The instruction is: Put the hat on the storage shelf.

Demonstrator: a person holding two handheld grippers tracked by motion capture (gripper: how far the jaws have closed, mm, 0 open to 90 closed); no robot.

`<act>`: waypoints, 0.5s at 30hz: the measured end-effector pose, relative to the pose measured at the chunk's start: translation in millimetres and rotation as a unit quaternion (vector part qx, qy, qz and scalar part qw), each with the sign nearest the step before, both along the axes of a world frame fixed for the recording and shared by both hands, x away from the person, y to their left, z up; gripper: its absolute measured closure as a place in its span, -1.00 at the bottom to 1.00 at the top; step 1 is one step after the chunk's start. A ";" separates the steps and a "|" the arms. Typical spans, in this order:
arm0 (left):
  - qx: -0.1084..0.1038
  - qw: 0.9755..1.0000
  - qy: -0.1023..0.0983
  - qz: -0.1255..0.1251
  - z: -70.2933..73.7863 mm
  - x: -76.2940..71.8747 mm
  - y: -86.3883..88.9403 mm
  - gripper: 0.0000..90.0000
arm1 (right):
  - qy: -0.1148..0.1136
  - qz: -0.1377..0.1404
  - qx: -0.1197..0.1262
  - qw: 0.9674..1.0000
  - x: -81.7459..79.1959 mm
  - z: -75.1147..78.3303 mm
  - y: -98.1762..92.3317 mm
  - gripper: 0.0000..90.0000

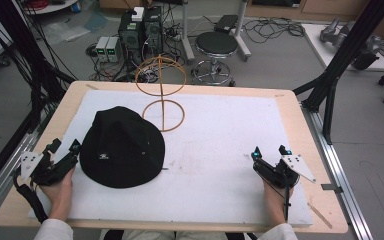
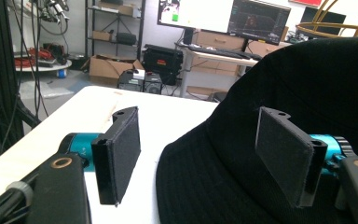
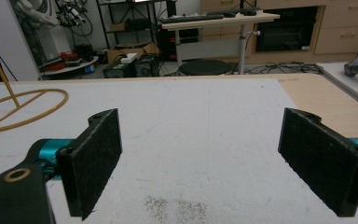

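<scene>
A black bucket hat [image 1: 121, 147] lies crown-up on the white sheet [image 1: 220, 150] covering the counter [image 1: 325, 200], on the left half, w/ a small white label on the side facing the person. The left hand-held gripper [image 1: 64, 146] sits at the hat's left edge, jaws spread wide; in the left gripper view the hat's brim [image 2: 205, 186] runs in between the two black pads, the right-hand pad [image 2: 284, 156] standing over the dark fabric, the left-hand pad [image 2: 119, 154] apart from it over bare sheet (whether the right-hand pad actually touches the cloth I can't tell). Neither pad presses the hat, so nothing is gripped. The right hand-held gripper [image 1: 270, 151] is well apart from the hat, near the counter's right side, held low over the sheet, jaws also wide w/ nothing between them; the right gripper view shows bare sheet between its pads [image 3: 93, 158]. Just behind the hat stands a thin wooden stand [image 1: 161, 95]: a flat ring base on the sheet, an upright rod, and a hoop on top. Beyond the counter's far edge, on the floor: a round black stool [image 1: 216, 45] and computer boxes w/ cables [image 1: 140, 32].
</scene>
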State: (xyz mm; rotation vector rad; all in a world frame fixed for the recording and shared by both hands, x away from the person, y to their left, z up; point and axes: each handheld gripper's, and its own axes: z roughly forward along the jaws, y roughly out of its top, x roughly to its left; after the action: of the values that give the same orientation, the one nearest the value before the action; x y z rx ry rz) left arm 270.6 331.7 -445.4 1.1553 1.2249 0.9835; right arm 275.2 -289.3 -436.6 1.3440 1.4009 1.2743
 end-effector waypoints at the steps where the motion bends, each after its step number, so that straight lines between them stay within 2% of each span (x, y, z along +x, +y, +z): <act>1: -0.002 1.000 0.001 0.000 -0.2 0.1 0.3 -0.31 | -0.001 0.000 0.001 1.000 0.1 -0.1 0.1 -0.72; 11: -0.002 1.000 0.001 0.001 -0.1 -0.2 0.8 -0.31 | 0.007 -0.004 -0.005 1.000 0.1 -0.4 0.7 -0.72; 15: -0.009 1.000 0.000 0.000 -0.6 -0.1 1.9 -0.31 | 0.006 -0.004 -0.002 1.000 0.1 -0.4 0.1 -0.72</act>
State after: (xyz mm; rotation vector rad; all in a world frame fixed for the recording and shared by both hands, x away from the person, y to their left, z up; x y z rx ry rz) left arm 270.5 333.7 -446.0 1.1407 1.2315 0.9711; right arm 275.3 -289.3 -437.0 1.3555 1.4040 1.2584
